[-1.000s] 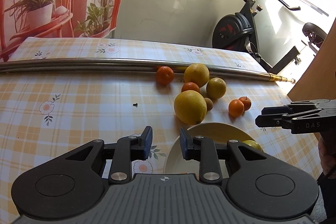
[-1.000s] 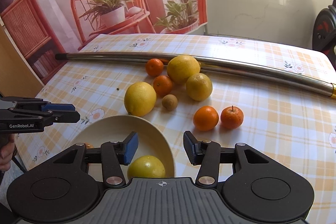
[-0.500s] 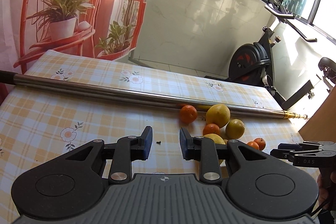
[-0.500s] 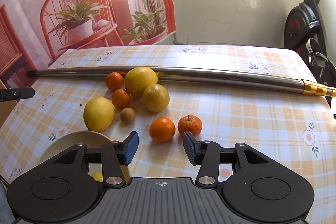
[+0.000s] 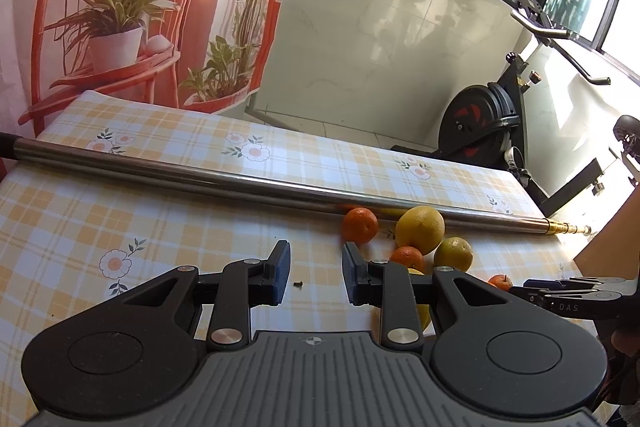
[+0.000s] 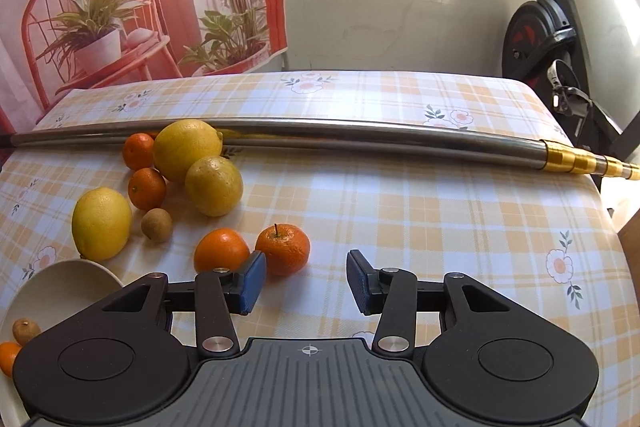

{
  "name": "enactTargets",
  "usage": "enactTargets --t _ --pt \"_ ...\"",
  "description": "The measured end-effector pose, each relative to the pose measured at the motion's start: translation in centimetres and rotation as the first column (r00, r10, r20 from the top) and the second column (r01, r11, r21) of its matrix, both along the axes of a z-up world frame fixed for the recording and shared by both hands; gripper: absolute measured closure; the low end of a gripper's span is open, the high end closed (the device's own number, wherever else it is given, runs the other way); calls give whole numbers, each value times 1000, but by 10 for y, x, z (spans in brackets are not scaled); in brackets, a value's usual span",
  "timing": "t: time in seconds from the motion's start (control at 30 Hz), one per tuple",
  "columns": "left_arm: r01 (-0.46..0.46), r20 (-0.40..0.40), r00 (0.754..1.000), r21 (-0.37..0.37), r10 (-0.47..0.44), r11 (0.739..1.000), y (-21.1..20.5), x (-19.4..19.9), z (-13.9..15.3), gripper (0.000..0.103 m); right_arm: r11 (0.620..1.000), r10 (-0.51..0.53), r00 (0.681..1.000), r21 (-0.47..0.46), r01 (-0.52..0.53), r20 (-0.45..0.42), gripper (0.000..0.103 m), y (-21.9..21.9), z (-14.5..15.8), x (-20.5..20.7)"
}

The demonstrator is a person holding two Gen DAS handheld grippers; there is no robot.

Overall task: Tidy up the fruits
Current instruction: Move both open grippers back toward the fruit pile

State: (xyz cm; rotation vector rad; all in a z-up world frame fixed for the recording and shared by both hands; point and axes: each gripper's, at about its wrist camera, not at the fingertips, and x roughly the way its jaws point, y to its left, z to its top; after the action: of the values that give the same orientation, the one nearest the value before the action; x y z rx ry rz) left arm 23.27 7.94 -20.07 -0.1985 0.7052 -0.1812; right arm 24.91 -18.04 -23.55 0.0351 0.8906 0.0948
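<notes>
Since a second ago: bowl (image 6: 60, 279) has slid to the lower left edge of the right wrist view; stemmed mandarin (image 6: 283, 247) and plain mandarin (image 6: 221, 251) now sit just ahead of the right hand-held gripper (image 6: 306, 283).

Fruit, loose on tabletop (image 6: 400, 211): two mandarins as above, side by side, apparently touching; small brown fruit (image 6: 157, 224); lemon (image 6: 101, 223) near the bowl; a cluster of two large yellow citrus and two small mandarins against the metal pole (image 6: 360, 135).

Fruit in bowl: one small brown piece and one orange piece at the frame edge.

Right hand-held gripper: jaws closing, nothing between them.

Left hand-held gripper (image 5: 316, 273): empty, at its narrowest, a gap showing between the pads.

Background: exercise bike (image 6: 548, 43), printed backdrop.
</notes>
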Motion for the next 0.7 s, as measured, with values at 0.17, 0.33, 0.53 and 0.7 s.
enactTargets --t 0.17,0.33,0.53,0.7 --pt "12 -7 1000 6 -12 1000 -6 5 -3 73 999 19 1000 33 -19 1 65 0 -5 8" --pt "20 -10 1000 7 -20 1000 -11 10 -5 65 997 47 999 58 -47 13 68 4 -6 14" --pt "45 -16 999 -1 -45 999 -17 17 -6 65 993 68 998 91 -69 8 73 8 -8 18" --pt "66 -23 998 -5 -66 998 -24 21 -7 65 993 67 998 99 -68 12 73 8 -10 19"
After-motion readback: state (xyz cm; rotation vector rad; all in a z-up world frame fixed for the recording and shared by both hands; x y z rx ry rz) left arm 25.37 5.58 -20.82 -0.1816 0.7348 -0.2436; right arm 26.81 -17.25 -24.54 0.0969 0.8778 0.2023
